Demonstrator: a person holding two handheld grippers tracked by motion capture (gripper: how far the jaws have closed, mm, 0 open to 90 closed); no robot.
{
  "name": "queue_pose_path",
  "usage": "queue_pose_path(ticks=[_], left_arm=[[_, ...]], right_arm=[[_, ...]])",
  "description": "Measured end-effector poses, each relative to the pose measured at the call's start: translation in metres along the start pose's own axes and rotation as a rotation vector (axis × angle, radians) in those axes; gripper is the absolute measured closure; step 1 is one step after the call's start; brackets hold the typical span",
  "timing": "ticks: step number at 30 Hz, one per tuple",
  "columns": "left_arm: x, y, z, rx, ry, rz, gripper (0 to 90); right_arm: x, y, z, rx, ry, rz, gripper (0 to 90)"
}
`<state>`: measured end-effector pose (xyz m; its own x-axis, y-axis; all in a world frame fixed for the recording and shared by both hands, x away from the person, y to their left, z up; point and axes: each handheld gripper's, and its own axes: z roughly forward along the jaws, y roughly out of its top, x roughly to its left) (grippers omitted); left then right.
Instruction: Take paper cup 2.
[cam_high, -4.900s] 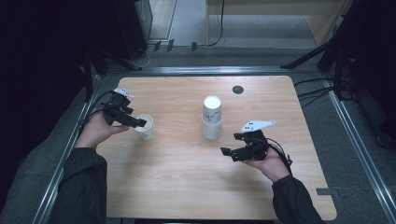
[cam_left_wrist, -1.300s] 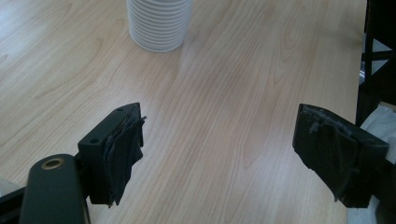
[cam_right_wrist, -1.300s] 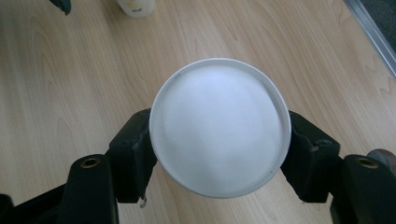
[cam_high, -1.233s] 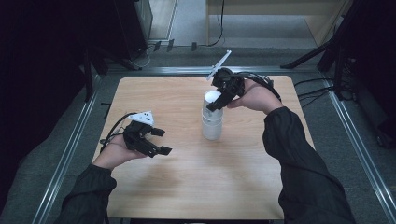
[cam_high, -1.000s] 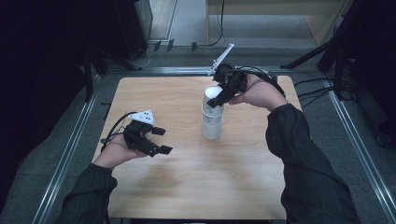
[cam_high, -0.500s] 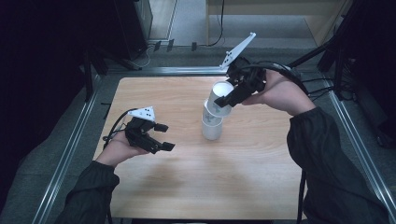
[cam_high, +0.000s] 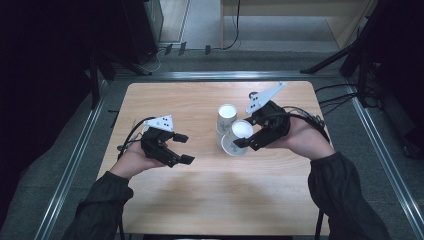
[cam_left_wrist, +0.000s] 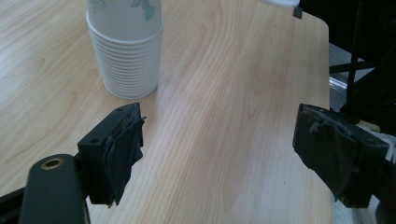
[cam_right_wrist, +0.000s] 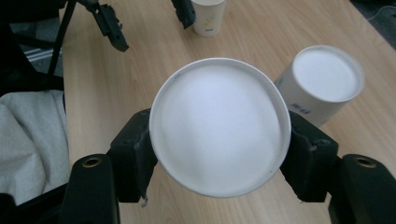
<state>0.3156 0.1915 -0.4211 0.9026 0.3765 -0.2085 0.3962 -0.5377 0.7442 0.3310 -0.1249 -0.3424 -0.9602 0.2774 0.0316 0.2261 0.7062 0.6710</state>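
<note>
The right gripper (cam_high: 245, 142) held 1 white paper cup (cam_high: 238, 137) by its sides, jaws pressed on either wall; its jaws had just been closing slightly on the cup. The cup was tipped, its flat white base facing the right gripper view, and it hung above the wooden table (cam_high: 210, 200), just beside the stack of paper cups (cam_high: 226, 118) standing upside down near the table's middle. The left gripper (cam_high: 181, 148) hovered over the table's left part, jaws wide apart with nothing between them, well apart from the stack. A single paper cup (cam_right_wrist: 207, 16) stood near it.
</note>
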Motion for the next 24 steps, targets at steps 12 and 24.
queue_pose_path(ticks=[12,24], left_arm=[[-0.008,0.000,0.017,0.025,-0.034,0.028,16.4],[-0.017,-0.005,0.036,0.044,-0.070,0.047,16.4]], right_arm=[[0.016,-0.053,0.050,-0.103,0.086,0.081,34.9],[0.019,-0.076,0.076,-0.201,0.133,0.102,35.1]])
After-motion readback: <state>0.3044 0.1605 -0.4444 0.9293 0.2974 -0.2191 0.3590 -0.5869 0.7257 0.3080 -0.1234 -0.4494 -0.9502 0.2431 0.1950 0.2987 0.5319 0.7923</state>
